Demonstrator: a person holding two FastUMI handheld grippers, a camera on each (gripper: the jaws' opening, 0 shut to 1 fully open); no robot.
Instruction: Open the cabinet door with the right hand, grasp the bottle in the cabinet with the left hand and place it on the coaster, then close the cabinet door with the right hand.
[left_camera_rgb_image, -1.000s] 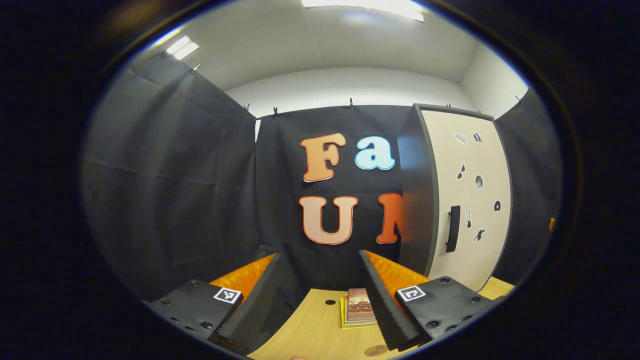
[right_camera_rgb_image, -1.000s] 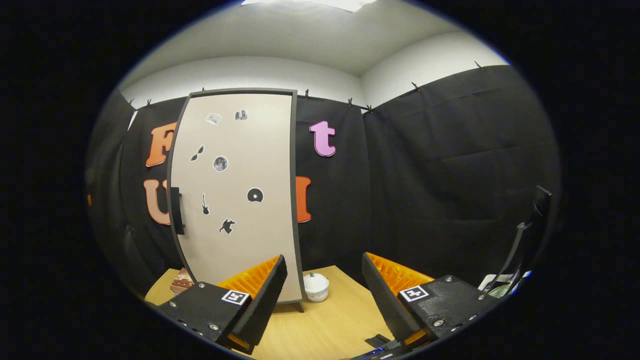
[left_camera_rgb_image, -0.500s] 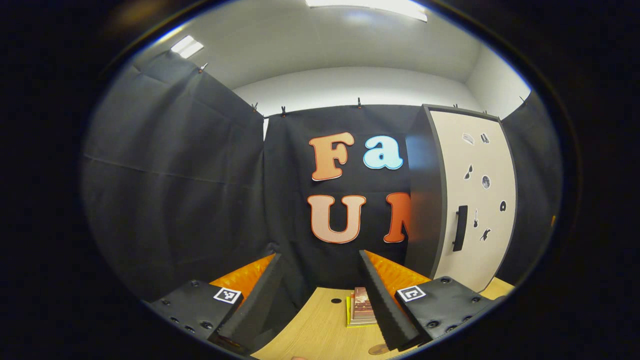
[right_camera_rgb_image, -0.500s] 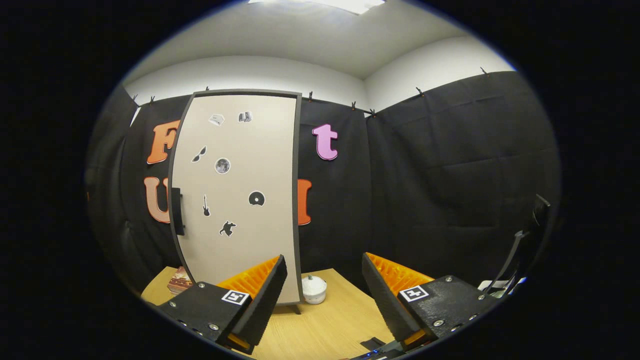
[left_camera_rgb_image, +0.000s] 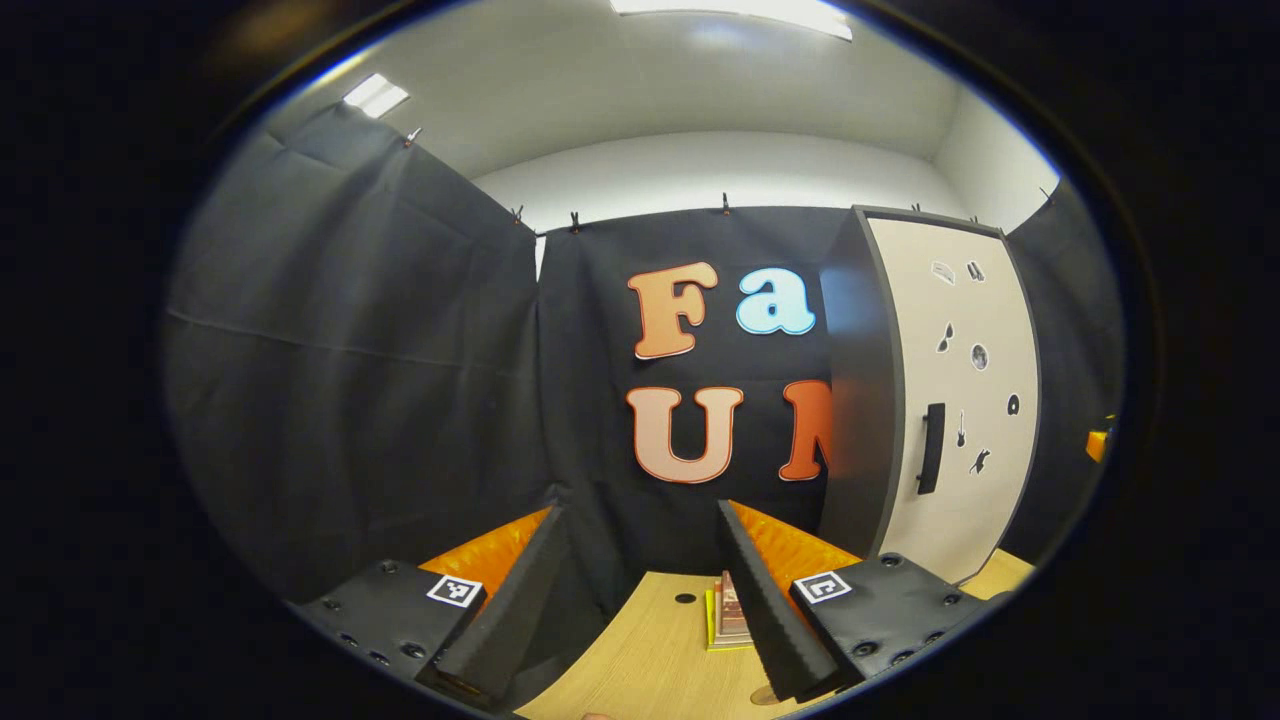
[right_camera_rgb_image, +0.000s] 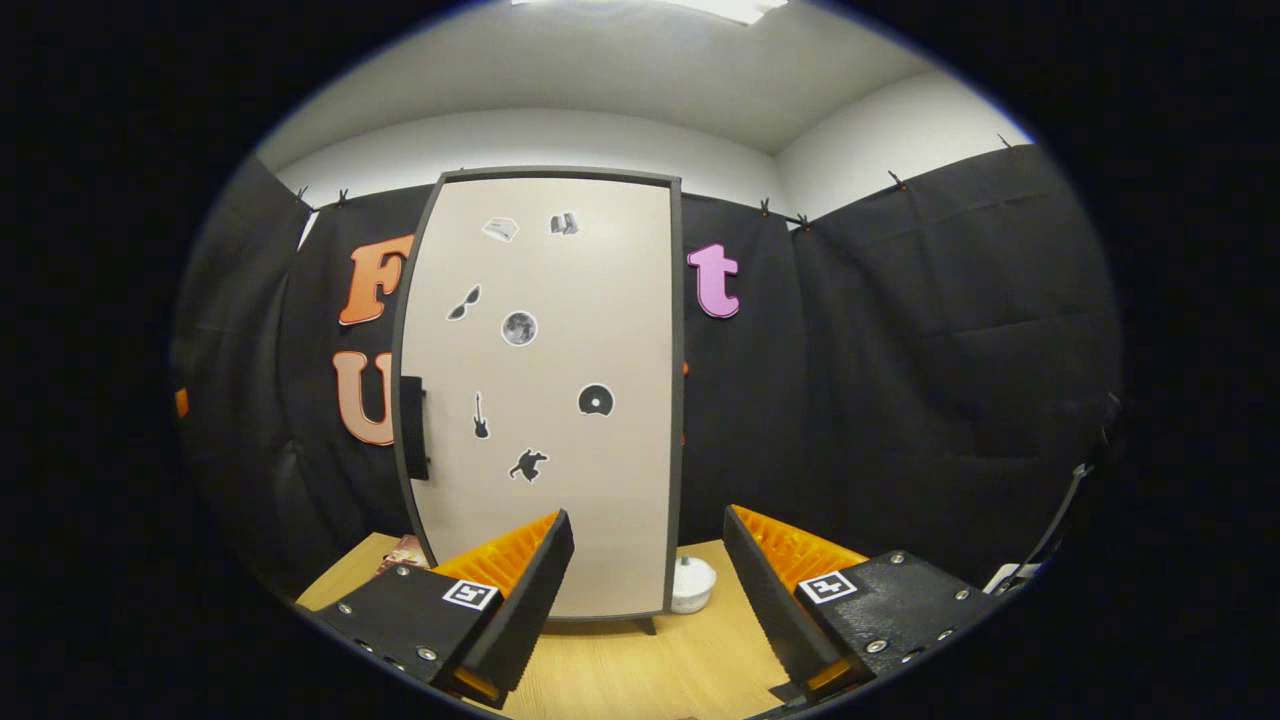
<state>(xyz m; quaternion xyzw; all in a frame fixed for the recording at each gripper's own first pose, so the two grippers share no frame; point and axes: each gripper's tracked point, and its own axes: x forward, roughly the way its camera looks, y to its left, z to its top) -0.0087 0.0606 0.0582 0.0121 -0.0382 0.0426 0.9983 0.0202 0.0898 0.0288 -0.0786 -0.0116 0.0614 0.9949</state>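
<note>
A tall dark cabinet with a pale door (right_camera_rgb_image: 560, 400) stands on the wooden table, and the door is shut, hiding the inside. Its dark vertical handle (right_camera_rgb_image: 413, 428) sits on the door's left edge. My right gripper (right_camera_rgb_image: 648, 513) is open and empty, facing the door from a distance, right of the handle. In the left gripper view the cabinet door (left_camera_rgb_image: 965, 400) and handle (left_camera_rgb_image: 932, 448) are at the far right. My left gripper (left_camera_rgb_image: 640, 510) is open and empty, pointing at the back wall. A brown round coaster (left_camera_rgb_image: 765, 694) peeks out by the right finger.
A small stack of books (left_camera_rgb_image: 728, 612) lies on the table (left_camera_rgb_image: 650, 660) left of the cabinet. A white lidded jar (right_camera_rgb_image: 692, 583) stands at the cabinet's right foot. Black cloth walls close in the booth on all sides.
The right gripper has come nearer and swung toward the cabinet, so the door looks larger and more central. The left gripper has turned slightly left. Both stay open.
</note>
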